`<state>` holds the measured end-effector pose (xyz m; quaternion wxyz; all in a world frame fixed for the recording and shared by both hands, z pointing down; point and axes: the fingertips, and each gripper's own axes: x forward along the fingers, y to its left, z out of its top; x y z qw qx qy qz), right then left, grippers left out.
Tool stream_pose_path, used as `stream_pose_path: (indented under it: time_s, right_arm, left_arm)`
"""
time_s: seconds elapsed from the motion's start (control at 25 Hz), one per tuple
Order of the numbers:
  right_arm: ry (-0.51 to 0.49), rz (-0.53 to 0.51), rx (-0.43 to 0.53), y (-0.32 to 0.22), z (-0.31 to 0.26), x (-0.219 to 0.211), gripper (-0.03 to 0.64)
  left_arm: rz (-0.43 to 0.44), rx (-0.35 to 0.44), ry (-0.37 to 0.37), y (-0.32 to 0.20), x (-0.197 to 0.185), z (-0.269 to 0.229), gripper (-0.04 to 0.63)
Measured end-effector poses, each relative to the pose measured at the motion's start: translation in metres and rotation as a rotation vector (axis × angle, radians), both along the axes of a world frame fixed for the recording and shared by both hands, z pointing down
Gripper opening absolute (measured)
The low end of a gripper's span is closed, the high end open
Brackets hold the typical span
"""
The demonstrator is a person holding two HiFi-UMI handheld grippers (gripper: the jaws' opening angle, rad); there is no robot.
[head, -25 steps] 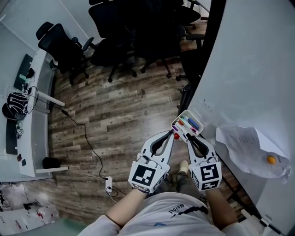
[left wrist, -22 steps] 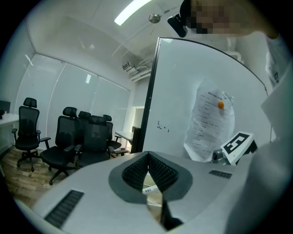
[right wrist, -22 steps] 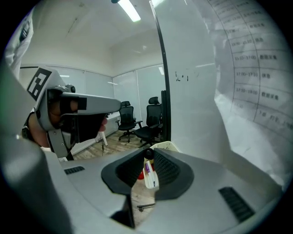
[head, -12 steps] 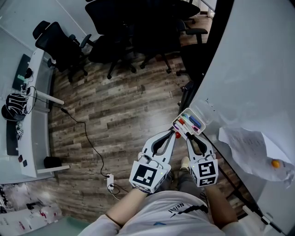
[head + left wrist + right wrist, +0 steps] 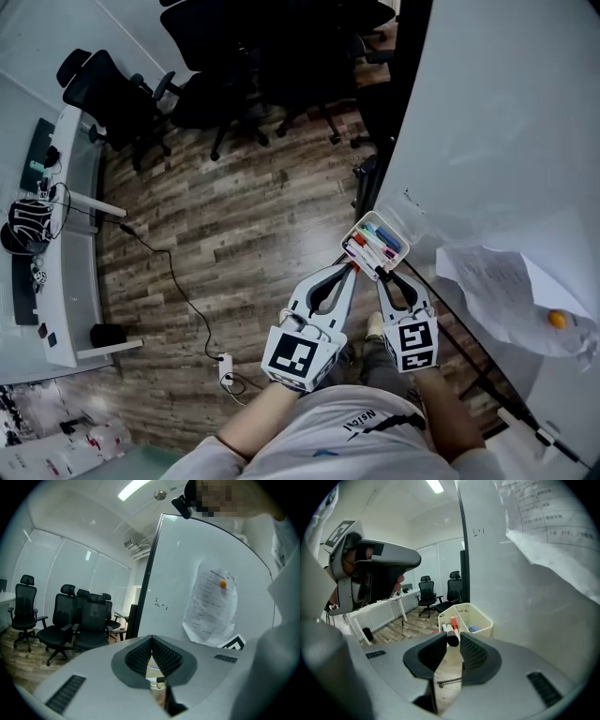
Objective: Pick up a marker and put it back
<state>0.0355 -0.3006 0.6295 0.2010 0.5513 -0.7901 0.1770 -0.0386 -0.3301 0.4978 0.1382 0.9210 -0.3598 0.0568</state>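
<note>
Right gripper view shows the marker (image 5: 452,639), black-capped with a white barrel, lying between the jaws of the right gripper (image 5: 449,644) and pointing into the near end of the tray (image 5: 485,627). The jaws sit close against its capped end and are opening. I take this as the let-go of the put-back step, since the barrel already lines up with the other markers (image 5: 379,240), red, blue and green, that lie lengthwise in the tray. The tray hangs on the whiteboard (image 5: 525,597), probably so that pens stay within reach of the writing area. Just beside the tray's near end, the left gripper (image 5: 151,641) has its jaws closed tip to tip on nothing; it seems simply parked out of the way while the other one works. Farther along the board from the tray, a sheet of paper (image 5: 497,286) is pinned up by an orange magnet (image 5: 557,320). Its printed lines are too small to read, and a tiny scribble on the board above the tray is no clearer. I can make out no brand on the marker. Each gripper's cube (image 5: 298,358) carries only black-and-white square codes, and the print on the person's shirt (image 5: 361,424) is not legible.
</note>
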Motion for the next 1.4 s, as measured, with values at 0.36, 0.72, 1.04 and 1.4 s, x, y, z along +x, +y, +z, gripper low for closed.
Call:
stream_pose_path:
  time_s: [0.36,0.72,1.04,1.4]
  right_arm:
    - [-0.013,0.005,0.047,0.009,-0.024,0.007,0.101]
    - [-0.062,-0.024,0.156,0.01,-0.09,0.003,0.1]
    - [-0.129,-0.084,0.24,0.01,-0.145,-0.007,0.051]
    - [-0.162,-0.142,0.328,0.005,-0.199,-0.018,0.028]
  left_arm:
    - [0.022,0.029,-0.012,0.011,0.013,-0.003,0.012]
    - [0.014,0.046,-0.019,0.027,0.017,-0.014,0.012]
    - [0.009,0.096,-0.003,0.033,0.022,-0.042,0.012]
    - [-0.016,0.118,0.028,0.031,0.016,-0.077,0.012]
